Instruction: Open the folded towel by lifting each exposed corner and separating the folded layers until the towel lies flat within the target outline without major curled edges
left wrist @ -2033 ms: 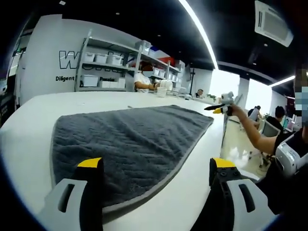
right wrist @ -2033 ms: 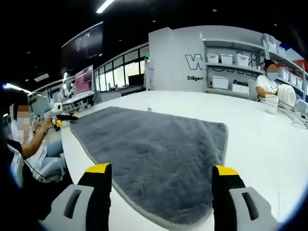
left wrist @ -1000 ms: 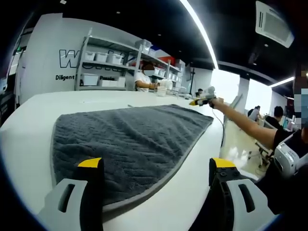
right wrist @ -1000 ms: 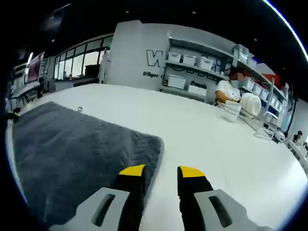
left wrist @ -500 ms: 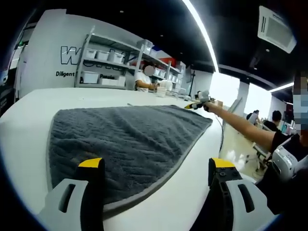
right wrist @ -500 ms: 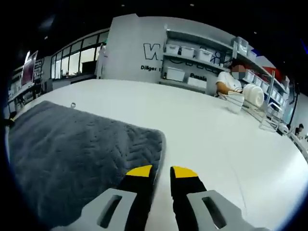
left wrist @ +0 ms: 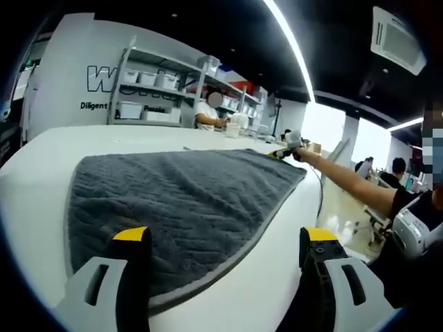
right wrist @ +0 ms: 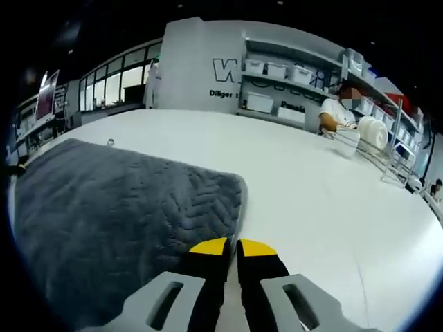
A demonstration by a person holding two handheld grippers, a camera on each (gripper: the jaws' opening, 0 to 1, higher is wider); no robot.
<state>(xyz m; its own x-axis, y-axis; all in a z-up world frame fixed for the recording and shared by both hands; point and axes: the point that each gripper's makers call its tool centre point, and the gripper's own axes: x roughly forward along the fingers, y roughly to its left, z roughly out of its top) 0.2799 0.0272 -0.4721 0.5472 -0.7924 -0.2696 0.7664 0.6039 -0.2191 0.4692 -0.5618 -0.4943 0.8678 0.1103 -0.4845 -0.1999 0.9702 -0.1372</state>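
Observation:
A dark grey towel with a zigzag weave lies spread on the white table. My left gripper hovers open over the towel's near edge, nothing between its yellow-tipped jaws. At the towel's far right corner, my right gripper comes in on a person's outstretched arm. In the right gripper view the towel fills the left side. Its light border runs down into the right gripper, whose jaws are pressed together on that edge.
Shelves with white bins stand behind the table, and a person sits there. A wire rack with white bowls sits at the table's far side. Bare table stretches right of the towel. The table's edge drops off at the right.
My right gripper swung to the towel's corner and its jaws closed from wide open to shut on the border. The left gripper stayed open and almost still.

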